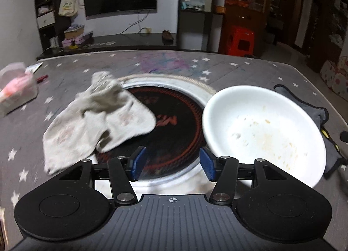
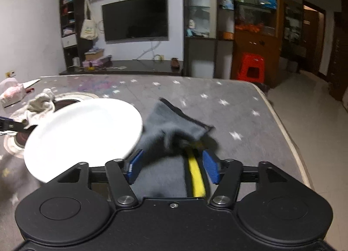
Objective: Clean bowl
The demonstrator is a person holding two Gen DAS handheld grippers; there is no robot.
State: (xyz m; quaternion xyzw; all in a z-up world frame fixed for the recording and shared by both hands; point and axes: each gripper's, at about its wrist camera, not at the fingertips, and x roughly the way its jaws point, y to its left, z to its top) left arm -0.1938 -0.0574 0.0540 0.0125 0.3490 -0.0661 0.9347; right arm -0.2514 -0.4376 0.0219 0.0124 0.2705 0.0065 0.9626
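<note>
A white bowl [image 1: 263, 133] with orange food smears sits on the grey star-patterned table, right of a round black cooktop. It shows at the left in the right wrist view [image 2: 87, 133]. A beige rag [image 1: 95, 118] lies crumpled over the cooktop's left edge. My left gripper [image 1: 173, 164] is open and empty, above the cooktop between rag and bowl. A dark grey cloth with a yellow stripe [image 2: 174, 133] lies right of the bowl. My right gripper [image 2: 171, 167] is open, its jaws on either side of this cloth.
A round black cooktop [image 1: 174, 124] is set in the table [image 1: 165, 66]. A pink tissue pack [image 1: 15, 90] lies at the far left. The table's right edge [image 2: 280, 120] drops to the floor. A red stool [image 2: 252, 66] and shelves stand beyond.
</note>
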